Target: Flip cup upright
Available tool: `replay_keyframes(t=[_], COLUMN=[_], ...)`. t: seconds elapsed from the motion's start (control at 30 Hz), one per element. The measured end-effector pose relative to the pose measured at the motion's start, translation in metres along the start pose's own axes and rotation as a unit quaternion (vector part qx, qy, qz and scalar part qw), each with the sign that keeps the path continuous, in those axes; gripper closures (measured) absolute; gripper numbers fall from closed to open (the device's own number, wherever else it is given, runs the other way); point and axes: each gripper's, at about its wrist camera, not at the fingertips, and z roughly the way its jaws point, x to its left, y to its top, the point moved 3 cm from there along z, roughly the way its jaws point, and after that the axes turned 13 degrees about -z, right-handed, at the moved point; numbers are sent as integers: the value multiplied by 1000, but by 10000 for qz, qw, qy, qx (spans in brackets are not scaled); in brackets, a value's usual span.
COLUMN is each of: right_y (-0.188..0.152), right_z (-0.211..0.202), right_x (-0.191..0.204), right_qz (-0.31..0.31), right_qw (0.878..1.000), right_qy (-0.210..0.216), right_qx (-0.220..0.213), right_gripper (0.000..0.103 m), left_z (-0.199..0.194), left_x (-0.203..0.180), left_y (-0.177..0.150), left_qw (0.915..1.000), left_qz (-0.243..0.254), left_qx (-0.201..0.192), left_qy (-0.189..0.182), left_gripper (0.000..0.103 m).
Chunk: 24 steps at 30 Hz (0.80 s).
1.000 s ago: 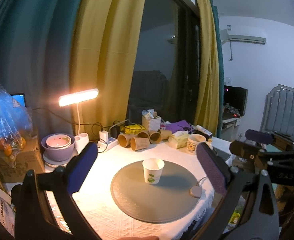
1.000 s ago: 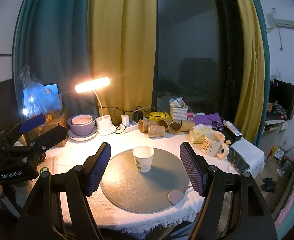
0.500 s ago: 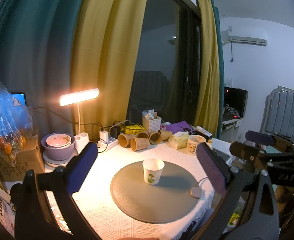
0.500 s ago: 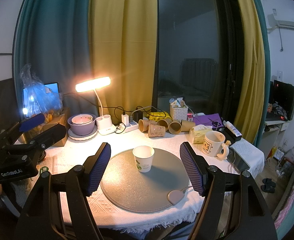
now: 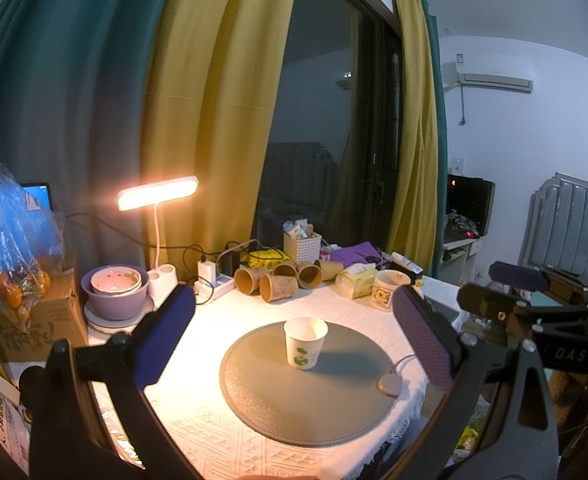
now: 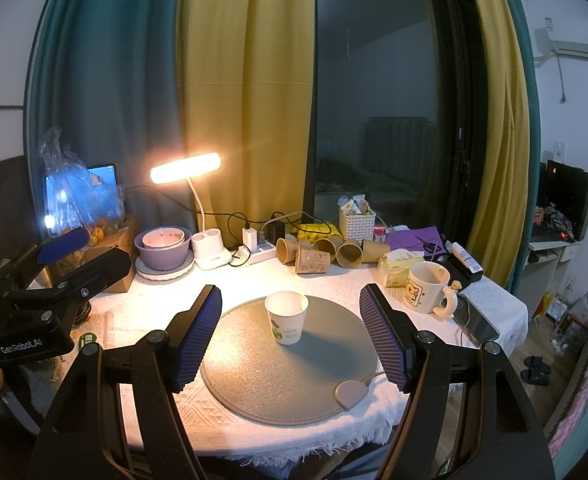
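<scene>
White paper cup (image 6: 286,322) stands mouth-up near the middle of the round grey mat (image 6: 254,376), so the flip looks done; best to hold back and leave it undisturbed. Right gripper (image 6: 292,340) and left gripper (image 5: 294,338) both gape wide, the cup beyond their fingertips, untouched.

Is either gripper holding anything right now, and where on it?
Nothing is held. Left gripper and right gripper are both open, short of the paper cup, which stands upright on the round mat.
</scene>
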Motion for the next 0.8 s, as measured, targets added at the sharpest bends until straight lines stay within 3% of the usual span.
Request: replay_keyframes(t=[0.8], right_y=[0], right_z=[0], right_x=[0], right_qz=[-3], right_qw=[10000], right_qy=[7], right_qx=[2], right_gripper=[28], left_z=[-1], left_x=[-1], left_y=[-1], left_qw=[10000], left_qz=[-4], left_qx=[-5], left_qy=[-2], left_gripper=[3])
